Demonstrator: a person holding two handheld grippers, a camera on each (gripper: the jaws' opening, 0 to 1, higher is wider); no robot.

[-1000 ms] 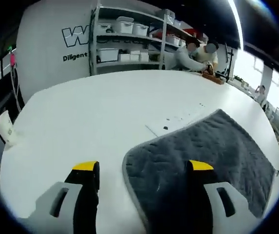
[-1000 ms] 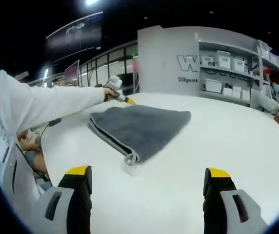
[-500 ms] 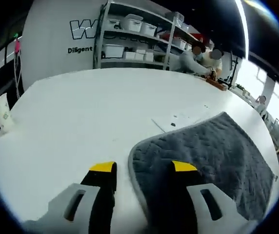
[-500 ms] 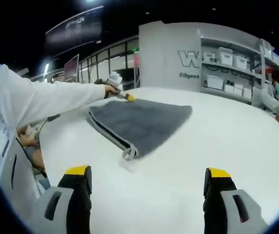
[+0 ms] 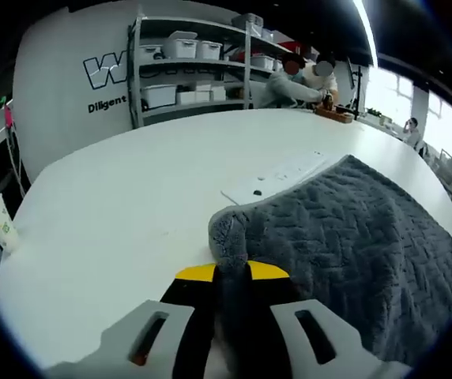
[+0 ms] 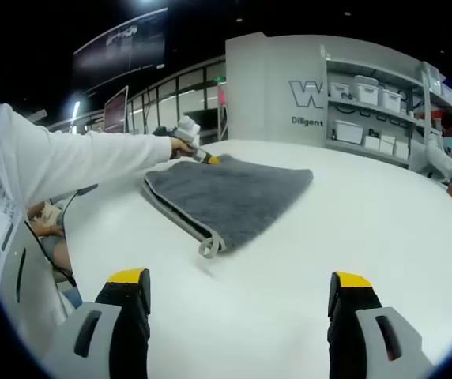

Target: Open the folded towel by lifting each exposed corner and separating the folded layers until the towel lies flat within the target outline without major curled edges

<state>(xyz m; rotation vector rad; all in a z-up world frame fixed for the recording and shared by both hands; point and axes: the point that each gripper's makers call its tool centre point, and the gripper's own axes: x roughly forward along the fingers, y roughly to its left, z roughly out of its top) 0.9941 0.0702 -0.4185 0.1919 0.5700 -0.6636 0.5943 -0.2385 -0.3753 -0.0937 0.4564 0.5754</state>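
The left gripper (image 5: 230, 272) is pinched tight on a corner of the grey towel (image 5: 352, 237), its yellow-tipped jaws nearly meeting with the bunched edge rising between them. The towel lies folded on the white table (image 5: 131, 205), spreading away to the right in the left gripper view; in the right gripper view the same towel (image 6: 230, 197) sits well ahead, with the left gripper (image 6: 202, 158) at its far corner, held out on the person's white sleeve (image 6: 68, 162). The right gripper (image 6: 238, 288) hangs over bare table with its jaws wide apart and nothing between them, short of the small loop at the towel's near corner. The step in hand looks like the first lift of a corner. To do it well, I would judge that the pinch should catch only the top layer, not the whole stack; whether it does so cannot be told here. The lift wants to go up and then back over the fold, slowly, so the lower layer stays put. The free gripper could press or hold the near edge to keep the towel from sliding.
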